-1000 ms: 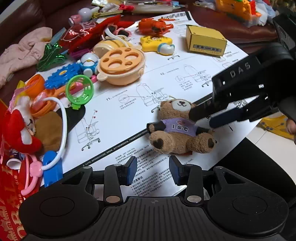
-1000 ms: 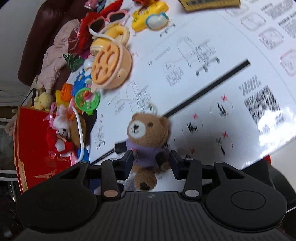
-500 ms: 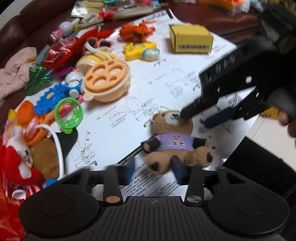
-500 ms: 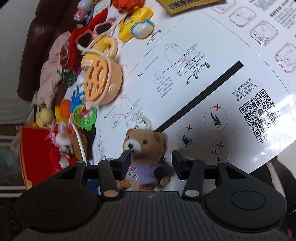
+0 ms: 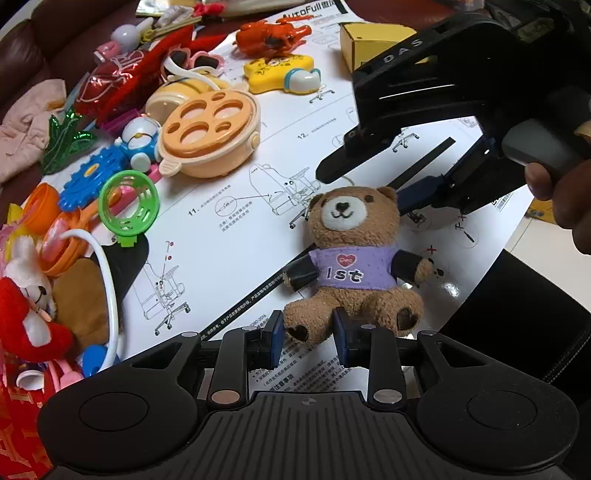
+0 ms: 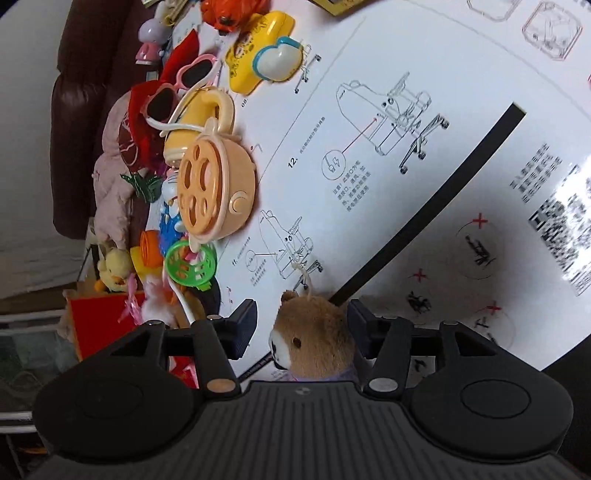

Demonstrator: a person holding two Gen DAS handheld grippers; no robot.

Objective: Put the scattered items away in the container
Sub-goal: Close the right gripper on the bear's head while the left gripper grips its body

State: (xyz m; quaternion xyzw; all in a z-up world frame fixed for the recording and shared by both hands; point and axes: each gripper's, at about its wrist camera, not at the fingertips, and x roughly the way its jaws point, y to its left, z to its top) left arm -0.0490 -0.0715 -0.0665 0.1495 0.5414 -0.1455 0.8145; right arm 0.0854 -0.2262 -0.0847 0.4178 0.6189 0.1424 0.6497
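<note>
A brown teddy bear (image 5: 351, 258) in a purple shirt lies on its back on the white instruction sheet (image 5: 207, 266). My left gripper (image 5: 306, 332) is shut on one of its feet, the foot pinched between the blue pads. My right gripper (image 5: 362, 188) hovers over the bear's head from the upper right. In the right wrist view the bear's head (image 6: 314, 332) sits between the right gripper's (image 6: 303, 312) fingers; its jaws are opening, with a gap on the left side. A red box (image 6: 99, 321) stands at the left, with soft toys at its rim.
Toys crowd the sheet's left side: an orange round lid with holes (image 5: 210, 129), a green ring (image 5: 129, 206), a blue gear (image 5: 88, 177). Farther back lie a yellow star toy (image 5: 280, 74), an orange lobster (image 5: 273, 33) and a yellow carton (image 5: 369, 40). The sheet ends right of the bear.
My left gripper has come up to the bear and closed on its foot. My right gripper has slid from the bear's body to its head and spread wider.
</note>
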